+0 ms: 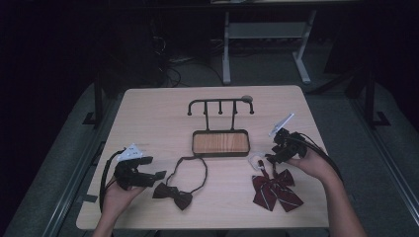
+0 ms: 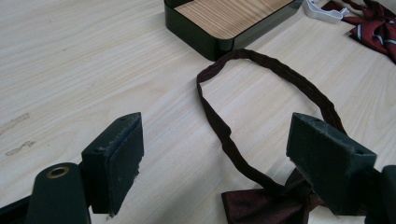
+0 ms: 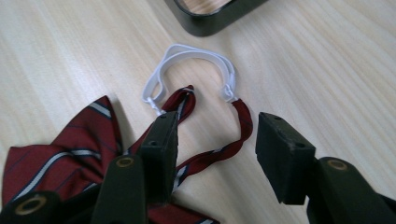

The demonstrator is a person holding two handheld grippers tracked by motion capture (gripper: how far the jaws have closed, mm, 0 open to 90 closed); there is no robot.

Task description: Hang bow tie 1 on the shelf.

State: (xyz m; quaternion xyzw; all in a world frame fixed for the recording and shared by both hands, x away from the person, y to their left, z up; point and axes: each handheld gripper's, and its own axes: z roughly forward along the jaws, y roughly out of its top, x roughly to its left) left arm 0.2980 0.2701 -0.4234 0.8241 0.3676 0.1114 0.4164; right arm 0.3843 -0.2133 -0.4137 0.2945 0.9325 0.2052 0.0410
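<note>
- Two bow ties on the table [image 1: 148, 118], both near its front edge: a dark bow tie [image 1: 173, 195] left of centre, and a striped red bow tie [image 1: 275, 191] toward the right edge.
- Rack [image 1: 220, 104] with hooks, standing in a wood-lined tray [image 1: 220, 143] at mid-table, well apart from both ties.
- Left tongs [image 2: 215, 161]: open, nothing pressed; the dark bow tie's neck band [image 2: 271, 70] lies between and beyond the jaws, its knot just beside the right-hand jaw.
- Right tongs [image 3: 212, 151]: part open, not gripping; the jaws straddle the red twisted band [image 3: 233, 140], with the white elastic strap [image 3: 187, 53] just ahead.
- Step in hand, judged: right tongs lining up to pinch the red tie's band.
- Next move calls for: lowering a little and closing on the band alone.
- Open room: bare wood between ties and tray; the right edge lies near.
</note>
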